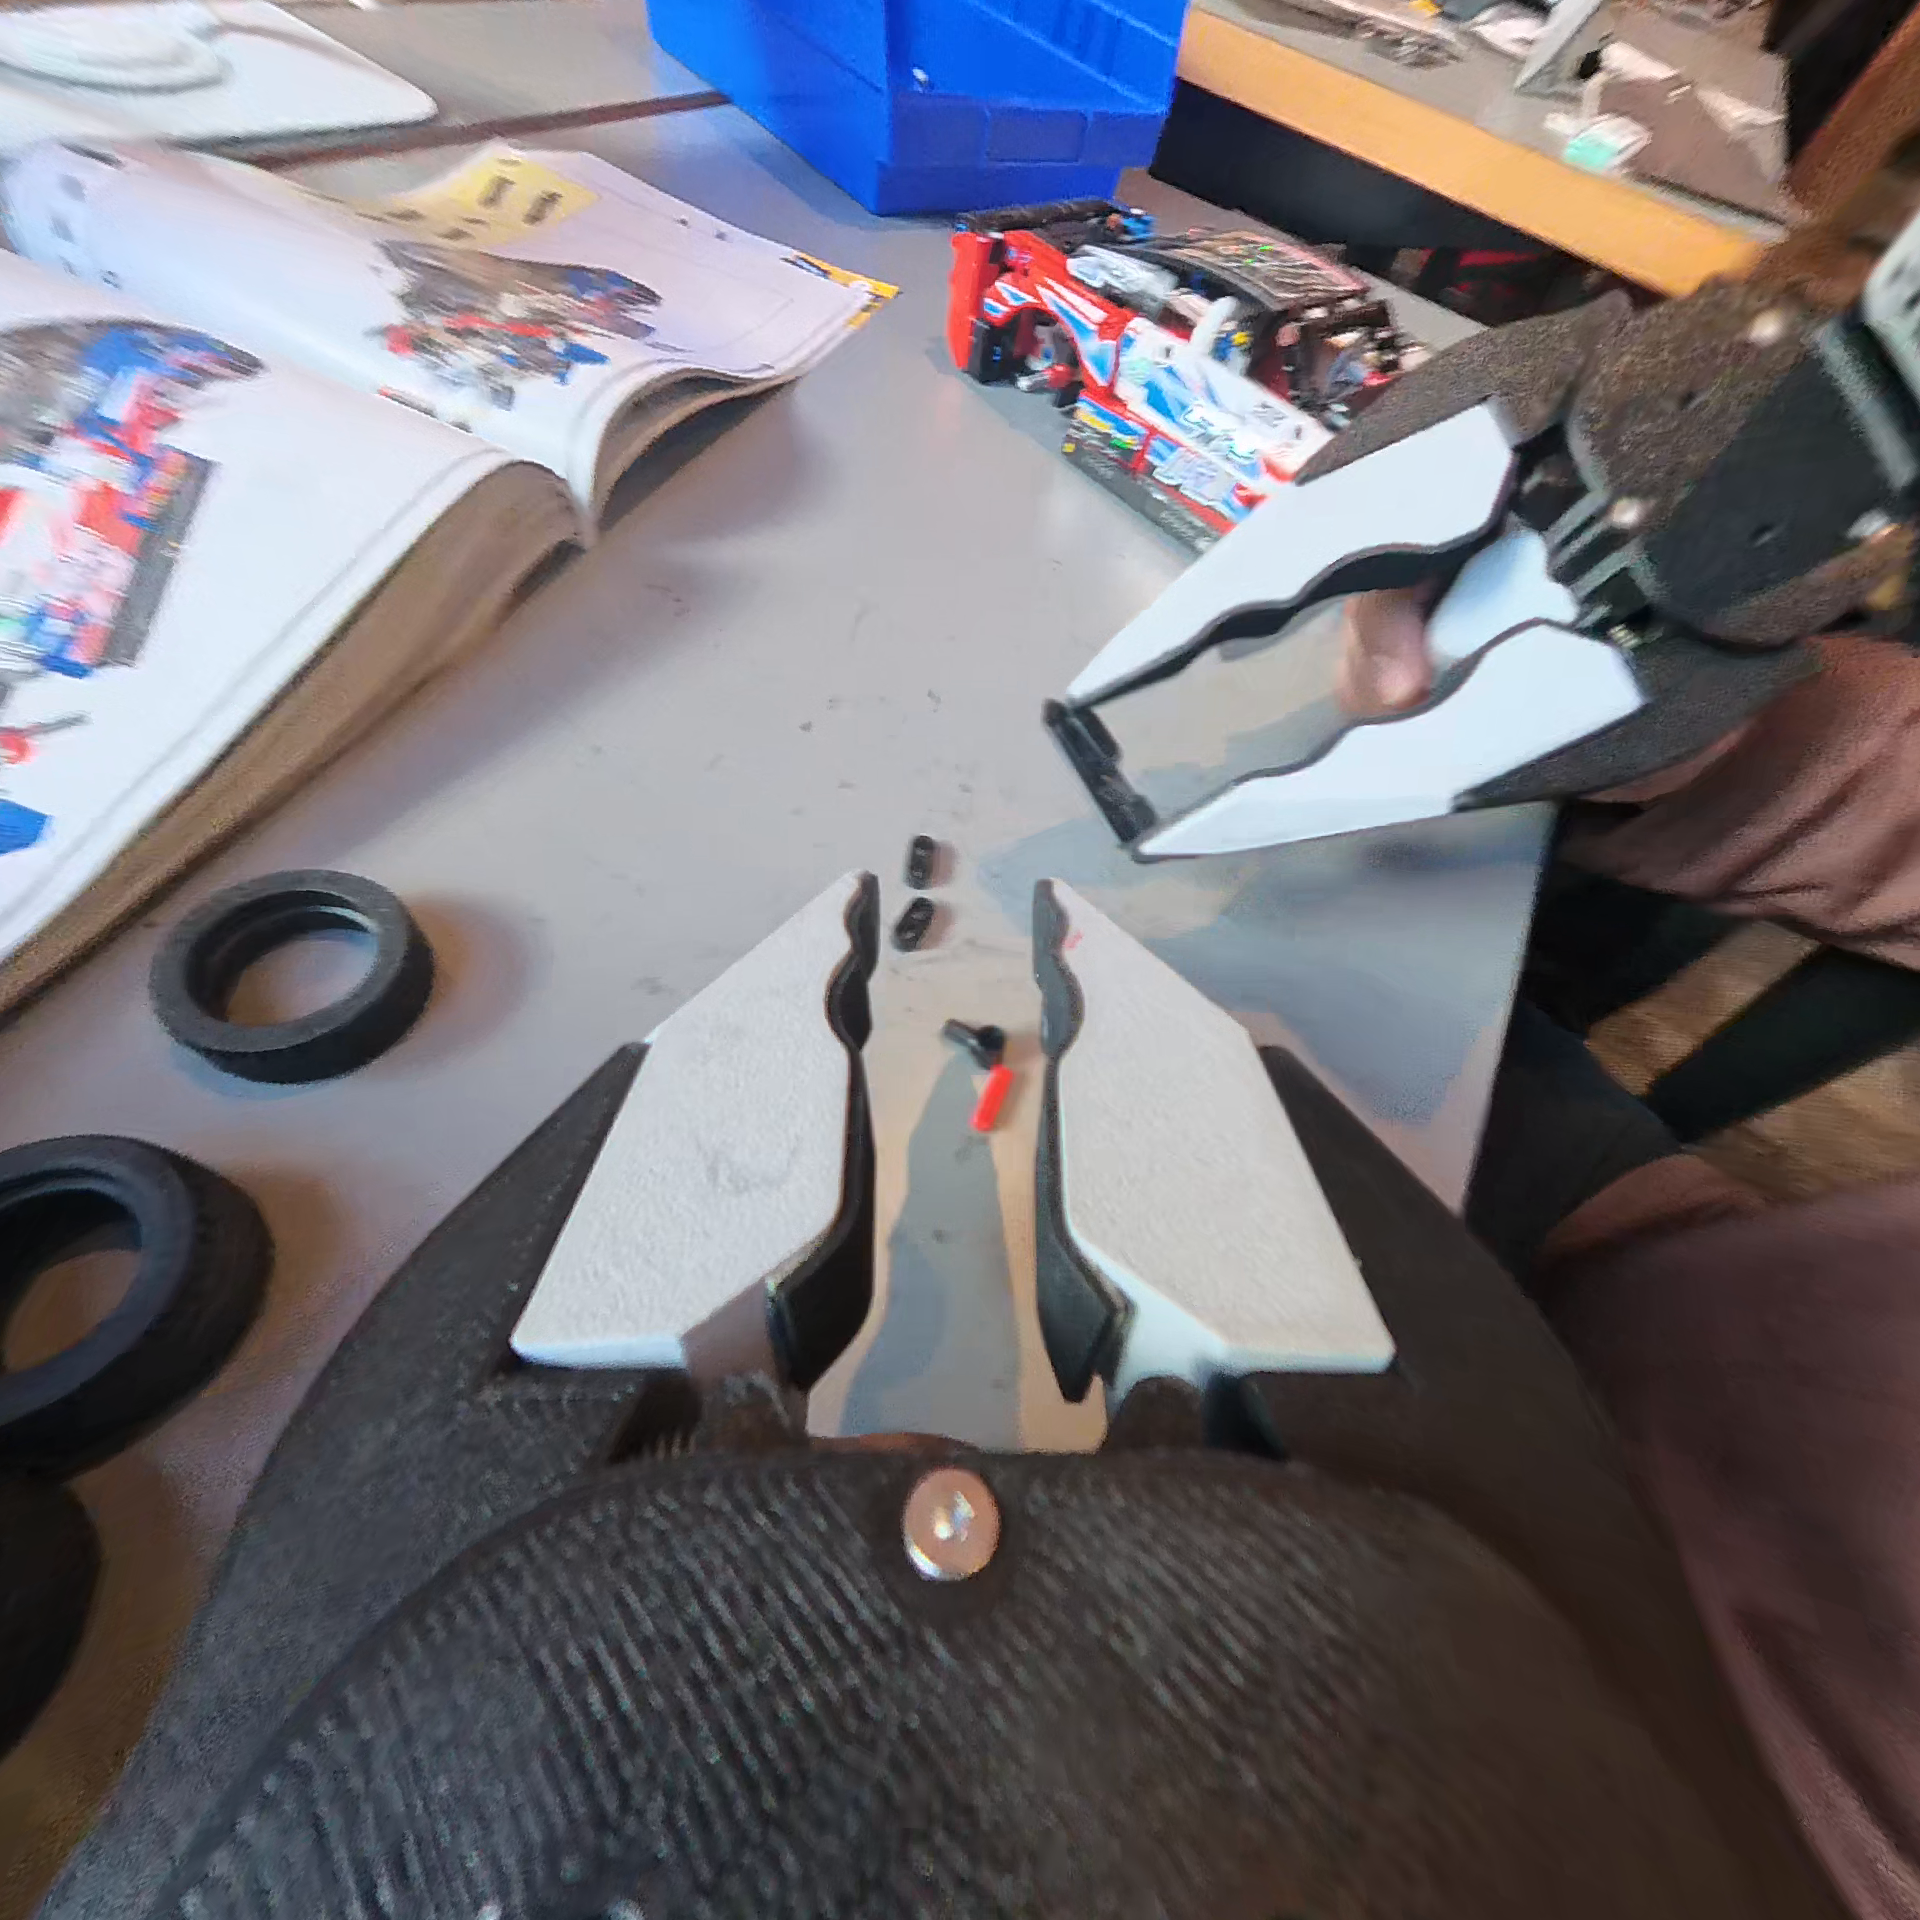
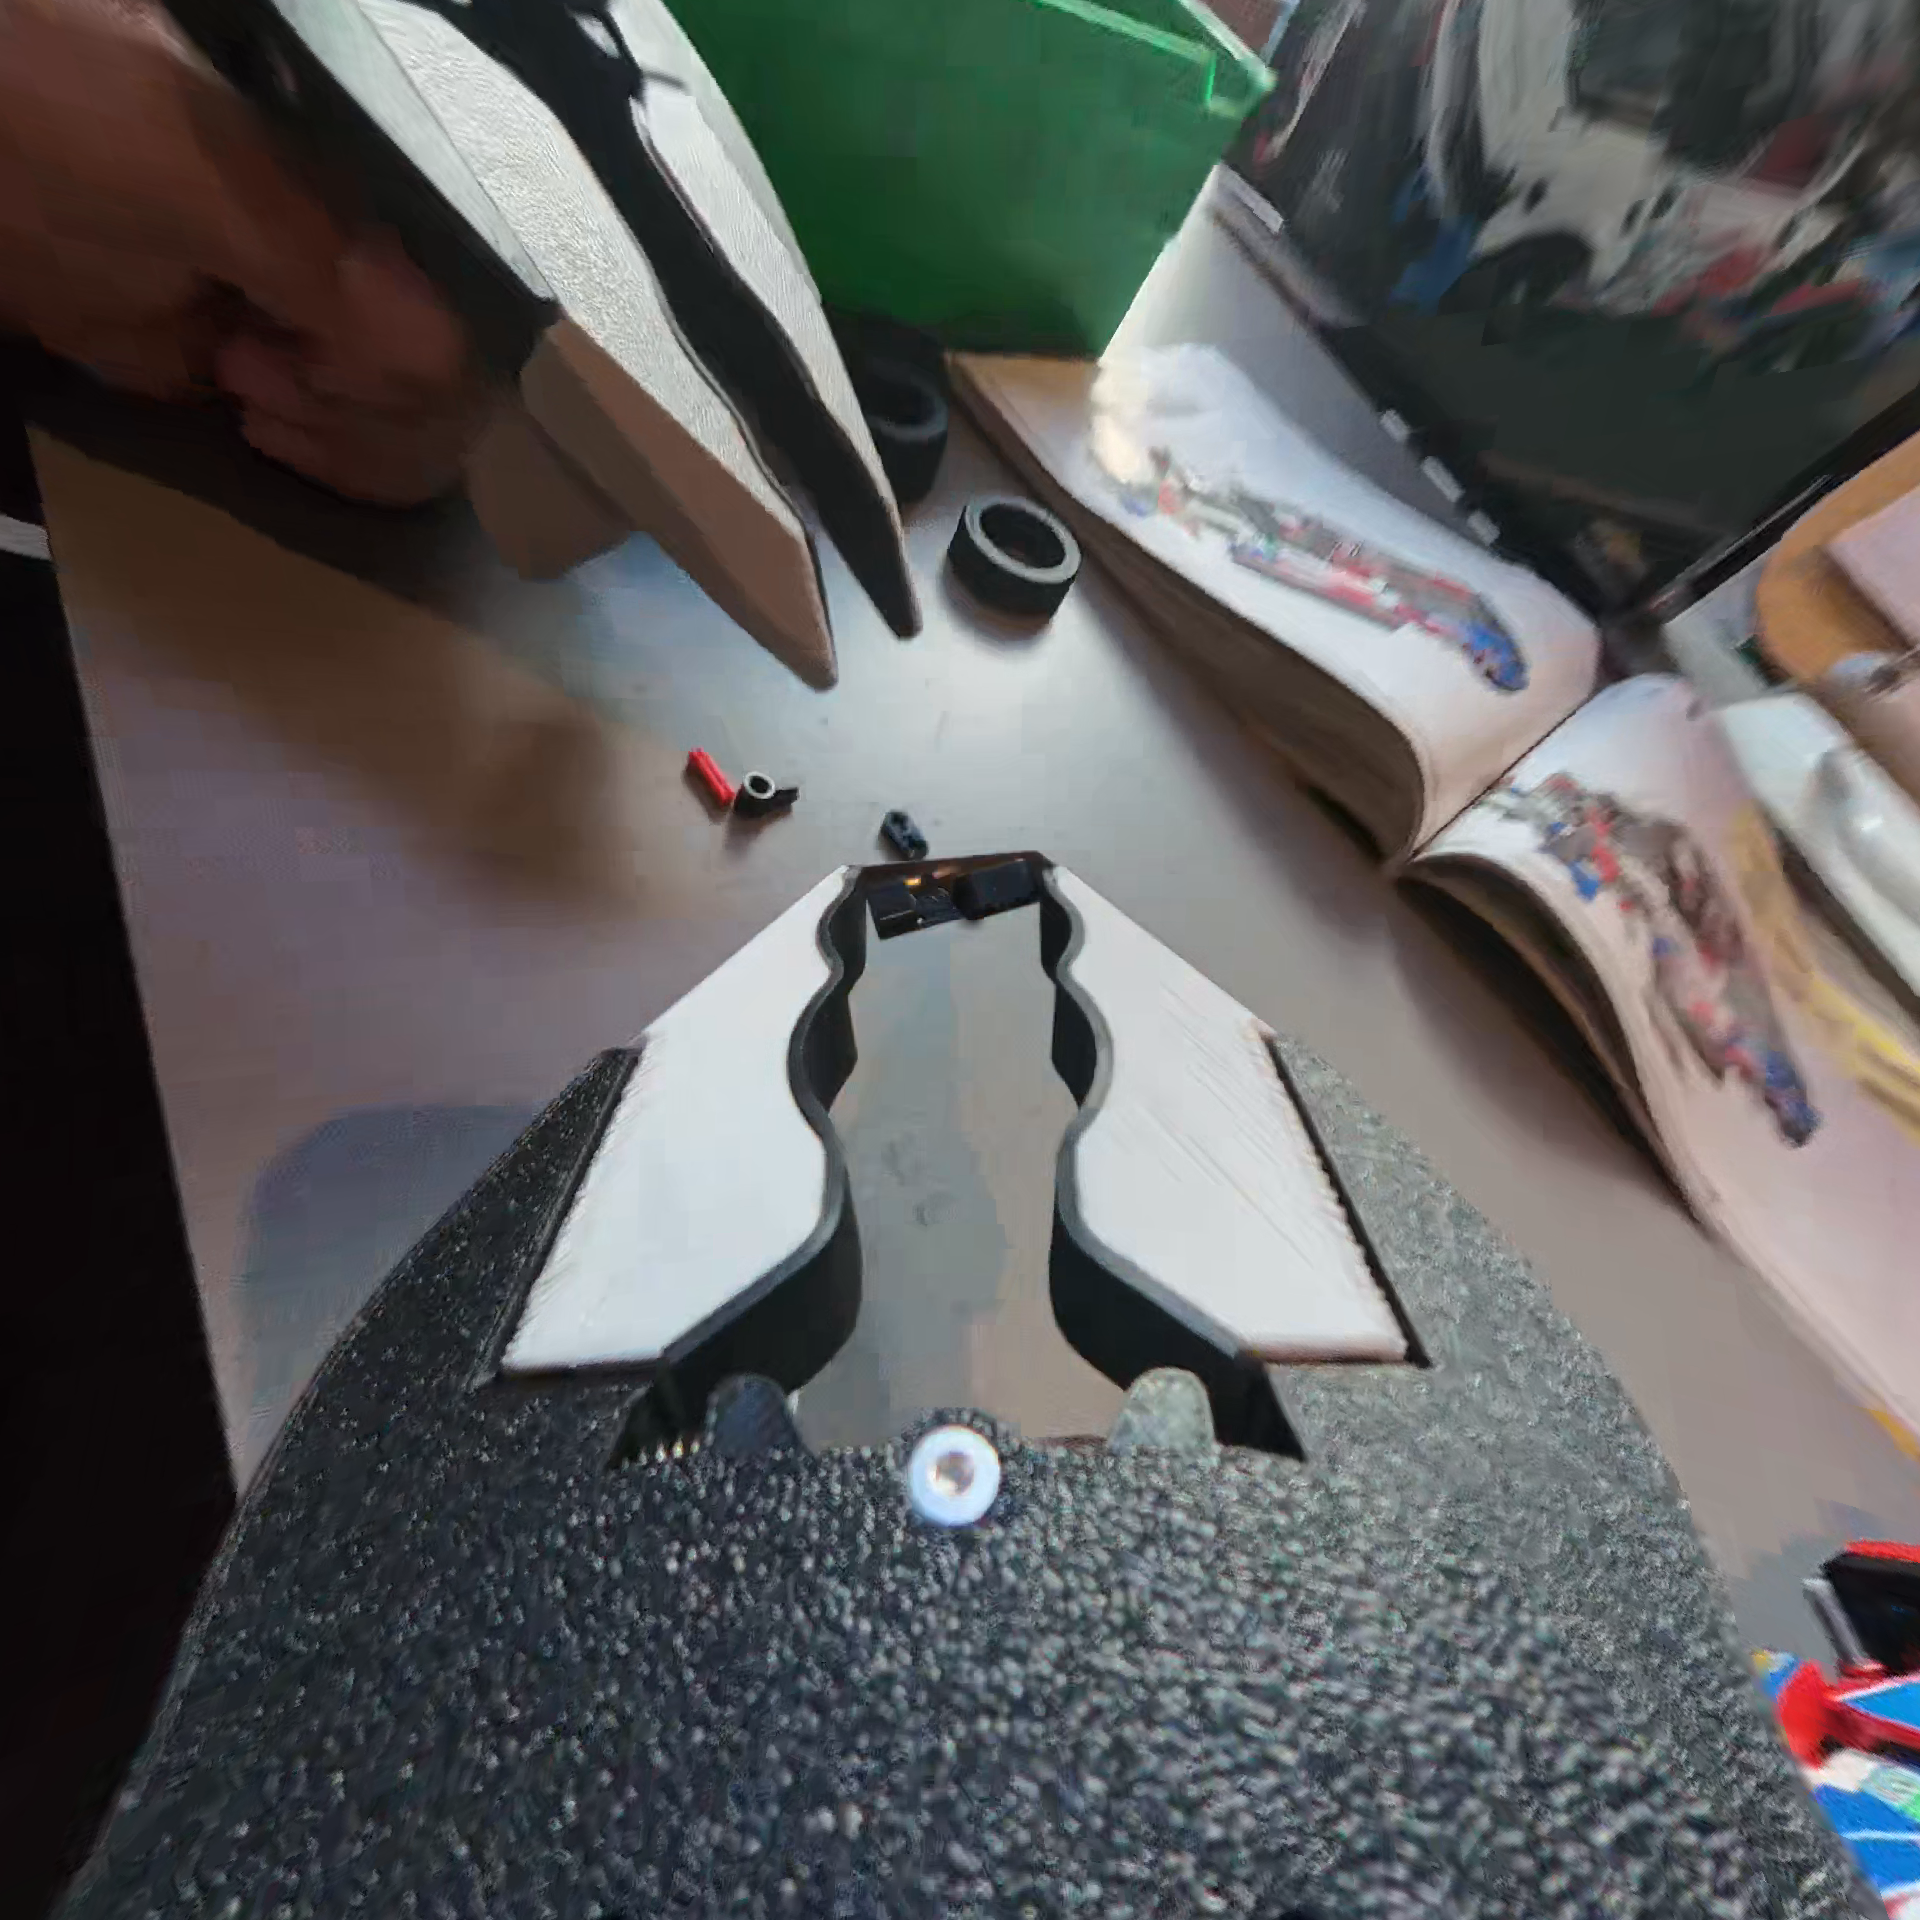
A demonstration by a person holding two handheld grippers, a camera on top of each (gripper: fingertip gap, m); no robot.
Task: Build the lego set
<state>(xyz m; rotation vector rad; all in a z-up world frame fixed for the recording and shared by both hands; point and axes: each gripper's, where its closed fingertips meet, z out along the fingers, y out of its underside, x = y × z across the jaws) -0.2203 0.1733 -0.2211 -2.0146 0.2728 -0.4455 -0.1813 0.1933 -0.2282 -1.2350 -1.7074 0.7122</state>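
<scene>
Step in hand: judged as small-part assembly; the right tongs [image 2: 951, 899] are clamped on a black lego beam [image 2: 951, 896] held crosswise between the fingertips, lifted just above the worktop [image 2: 1195, 935].
Right tongs, other view: in the left wrist view the same tongs [image 1: 1101, 774] hang to the right with the black beam [image 1: 1099, 771] bridging the tips.
Left tongs: the left tongs [image 1: 954, 914] stand parted and hold nothing, low over the loose parts; in the right wrist view they [image 2: 873, 655] point down at the worktop from the upper left.
Loose parts: two small black connectors [image 1: 916, 894] lie just ahead of the left tips; a black pin piece [image 1: 971, 1039] touching a red pin [image 1: 989, 1099] lies between the left fingers, on the worktop [image 1: 727, 675].
Same parts, right view: red pin [image 2: 710, 776], black pin piece [image 2: 764, 795], one small black connector [image 2: 902, 831] just before the beam.
Model: the red, white and blue lego car [image 1: 1153, 353] sits farther back, well apart from both tongs.
Guide: the instruction book [image 1: 312, 436] lies open to the left; black tyres [image 1: 291, 971] rest near it.
Next move calls for: probably the left tongs closing on one small piece, narrow grip, then lining it up with a hole in the held beam; which piece comes first cannot be told.
Risk: tiny parts may skid or tip when pinched.
</scene>
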